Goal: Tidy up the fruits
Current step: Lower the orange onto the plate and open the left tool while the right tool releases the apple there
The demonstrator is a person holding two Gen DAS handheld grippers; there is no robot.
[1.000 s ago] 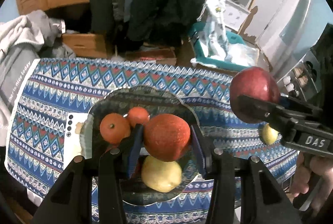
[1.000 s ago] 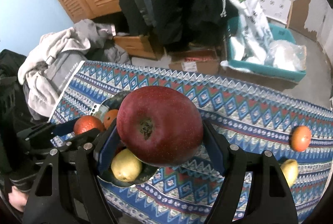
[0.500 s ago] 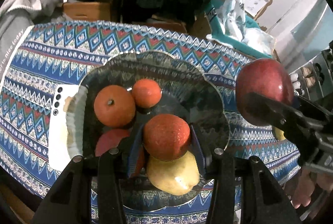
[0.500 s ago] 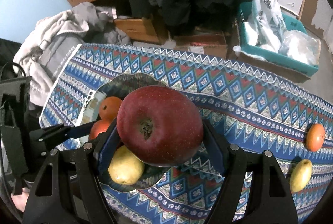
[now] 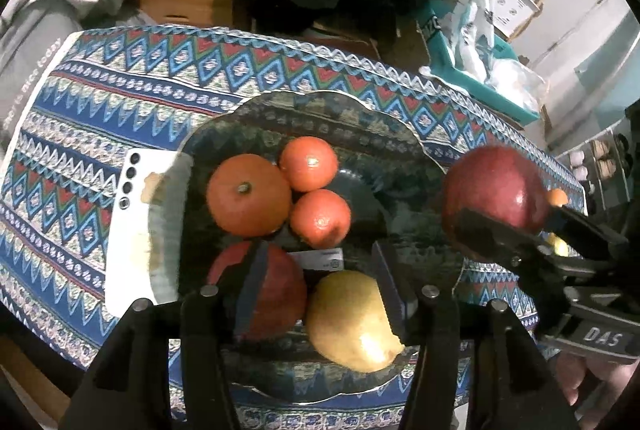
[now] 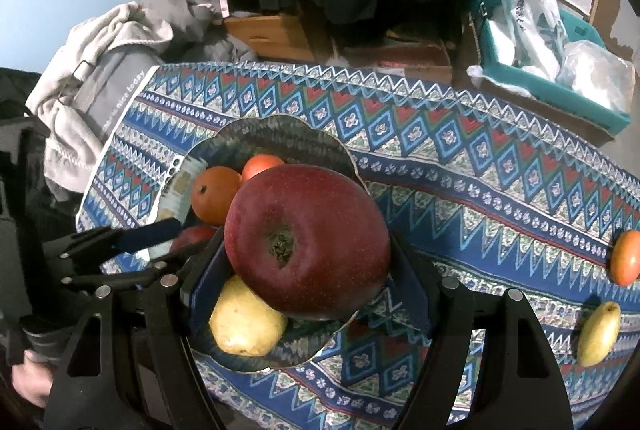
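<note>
Right gripper (image 6: 308, 270) clamps glossy round red apple (image 6: 306, 244) above scalloped dark plate (image 6: 280, 134).

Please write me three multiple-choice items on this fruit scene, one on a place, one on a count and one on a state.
1. Where does the yellow pear nearest the left gripper lie?
A. on the dark plate
B. on the bare cloth
C. in the teal bin

2. How many orange fruits lie on the plate?
A. one
B. three
C. five

3. What is the right gripper doing?
A. hanging open and empty
B. clamped on a big red apple
C. clamped on a pear

Answers: 1 A, the pear sits at the plate's near rim, beside a red fruit. 2 B, one large orange and two smaller ones cluster together in the left wrist view. 3 B, both pads press the apple's sides above the plate.
</note>
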